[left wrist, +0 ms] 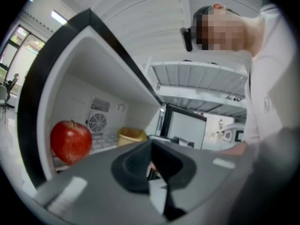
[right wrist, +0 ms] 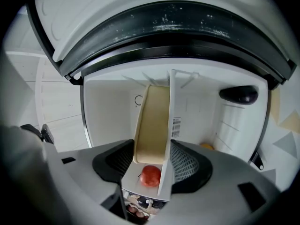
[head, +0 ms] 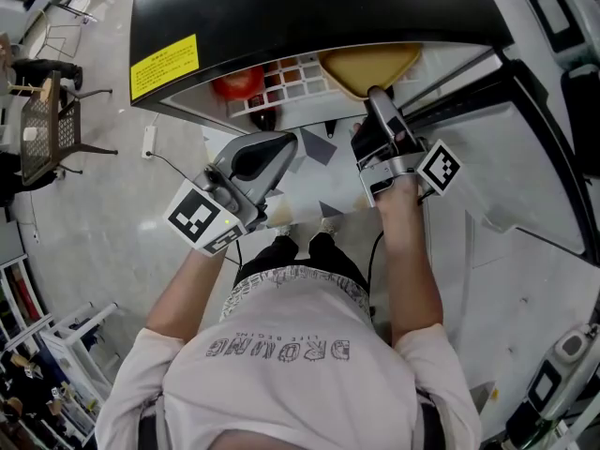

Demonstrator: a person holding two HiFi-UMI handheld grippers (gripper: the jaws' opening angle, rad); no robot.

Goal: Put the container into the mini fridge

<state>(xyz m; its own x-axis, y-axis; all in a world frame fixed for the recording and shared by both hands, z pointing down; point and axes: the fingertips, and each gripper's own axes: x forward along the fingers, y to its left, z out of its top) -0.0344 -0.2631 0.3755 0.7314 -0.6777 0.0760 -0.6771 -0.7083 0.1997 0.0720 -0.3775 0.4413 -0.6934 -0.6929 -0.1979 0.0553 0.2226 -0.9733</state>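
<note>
The container (right wrist: 150, 121) lies lengthwise at 12 o'clock between the wide-spread jaws of the right tool (right wrist: 152, 148), inside the fridge (head: 309, 7); a straight pull-back toward 6 o'clock should clear it.

a lab: floor power strip (head: 149, 141), white racks (head: 70, 340).

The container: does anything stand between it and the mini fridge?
Nothing visible does. The container already sits inside the open mini fridge, apart from the apple.
</note>
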